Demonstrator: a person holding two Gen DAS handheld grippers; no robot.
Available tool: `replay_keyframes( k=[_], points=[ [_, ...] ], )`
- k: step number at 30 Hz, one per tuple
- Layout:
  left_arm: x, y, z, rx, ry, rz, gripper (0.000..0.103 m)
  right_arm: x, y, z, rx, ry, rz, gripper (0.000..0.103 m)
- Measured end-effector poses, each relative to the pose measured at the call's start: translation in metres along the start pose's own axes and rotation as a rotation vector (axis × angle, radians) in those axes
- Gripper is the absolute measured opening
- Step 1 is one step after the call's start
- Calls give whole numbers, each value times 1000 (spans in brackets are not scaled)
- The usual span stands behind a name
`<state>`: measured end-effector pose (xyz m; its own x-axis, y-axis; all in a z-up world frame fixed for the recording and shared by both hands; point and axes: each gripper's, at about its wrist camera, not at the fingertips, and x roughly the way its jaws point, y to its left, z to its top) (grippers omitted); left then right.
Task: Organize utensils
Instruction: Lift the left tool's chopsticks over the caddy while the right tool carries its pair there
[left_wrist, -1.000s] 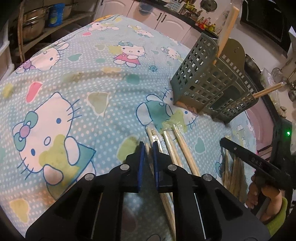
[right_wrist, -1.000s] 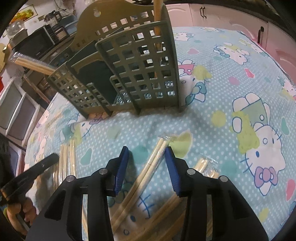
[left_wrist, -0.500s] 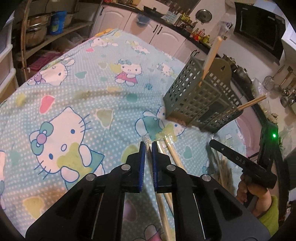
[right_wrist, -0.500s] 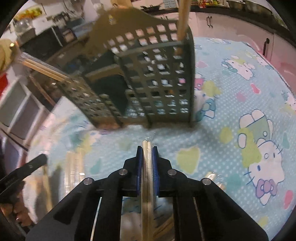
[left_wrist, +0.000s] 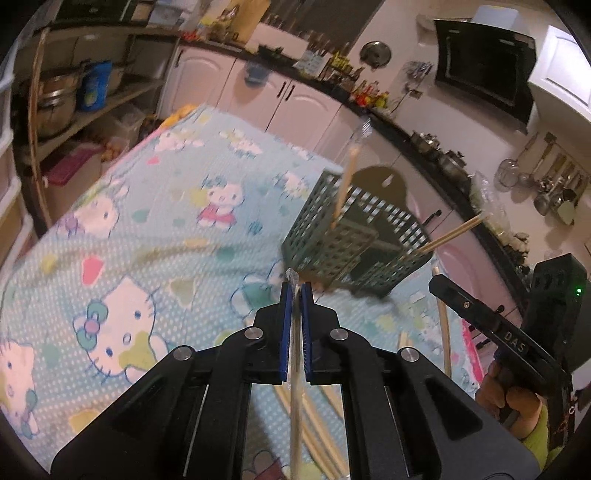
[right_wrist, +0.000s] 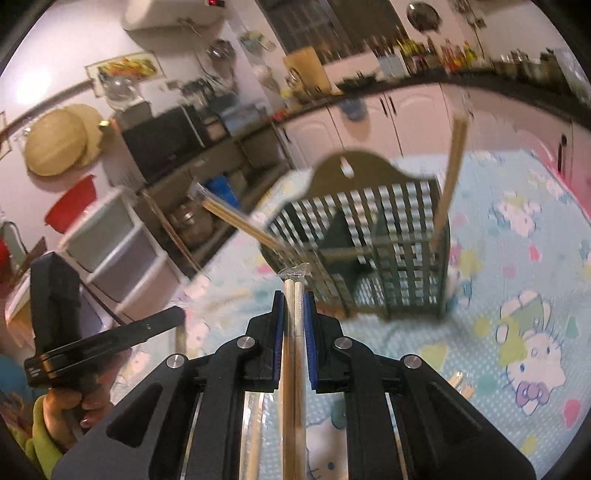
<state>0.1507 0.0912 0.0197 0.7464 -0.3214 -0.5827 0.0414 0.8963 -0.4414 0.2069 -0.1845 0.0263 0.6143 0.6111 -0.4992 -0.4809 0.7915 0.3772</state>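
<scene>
Chopsticks: two pairs sit in caddy (left_wrist: 351, 240); left claw (left_wrist: 294, 295) & right claw (right_wrist: 294, 299) each grip a wrapped pair; more remain on surface (left_wrist: 147, 229).

Home kitchen: pale cabinet doors (left_wrist: 295, 103) under a dark counter (left_wrist: 406, 127), range hood (left_wrist: 484, 70), microwave (right_wrist: 162, 138), hanging ladles (left_wrist: 550, 181), shelved pots (left_wrist: 55, 107).

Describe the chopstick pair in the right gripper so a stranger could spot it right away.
On the cartoon-cat tablecloth stands a green mesh holder. In front of it, the right gripper is shut on a wrapped chopstick pair. Unlike the two pairs already in the holder, it points straight out between blue pads.
</scene>
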Motion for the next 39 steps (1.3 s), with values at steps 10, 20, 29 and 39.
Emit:
replay_keyframes(
  k=[10,20,29,39],
  points=[
    [-14,-37,32,67,-61,-71,1,-23,10,30,-140,-134,-28,10],
    [-15,-74,66,135,-106,-117,1,-26,2,68,-197,-238,-103,7],
    [-31,-106,110,189,-199,-152,1,-43,2,108,-213,-333,-109,6],
    [-31,-126,157,190,-311,-143,1,-64,-5,131,-249,-421,-170,6]
  ],
)
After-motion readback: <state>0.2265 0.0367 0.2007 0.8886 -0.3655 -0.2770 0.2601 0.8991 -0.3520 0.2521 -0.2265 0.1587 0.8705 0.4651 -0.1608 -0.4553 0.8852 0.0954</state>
